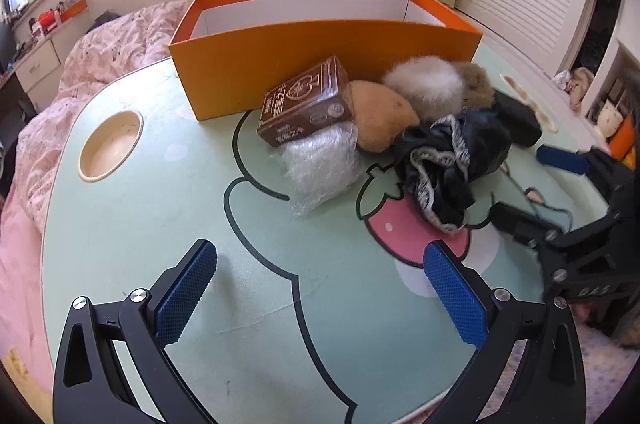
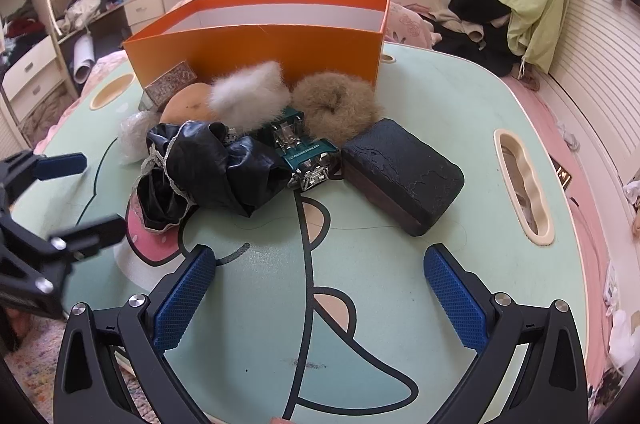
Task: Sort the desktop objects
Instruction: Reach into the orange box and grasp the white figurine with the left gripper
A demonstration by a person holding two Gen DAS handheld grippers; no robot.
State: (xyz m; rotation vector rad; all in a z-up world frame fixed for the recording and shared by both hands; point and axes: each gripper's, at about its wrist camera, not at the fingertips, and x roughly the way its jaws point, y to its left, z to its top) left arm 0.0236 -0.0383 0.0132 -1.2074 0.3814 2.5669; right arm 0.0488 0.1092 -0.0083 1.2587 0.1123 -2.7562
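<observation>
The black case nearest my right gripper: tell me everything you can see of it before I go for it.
The black case is a rounded rectangular block, shut, with a cracked, peeling leather-like black top and a dark brown band along its lower side. It lies flat on the green cartoon-print table, set diagonally, right of the teal toy car and in front of the brown fluffy scrunchie; whether they touch is unclear. Nothing lies on it. The right hand-held gripper is open, short of it.

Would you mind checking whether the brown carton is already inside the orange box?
No, the brown carton lies on the table outside the orange box, propped on crumpled plastic wrap.
</observation>
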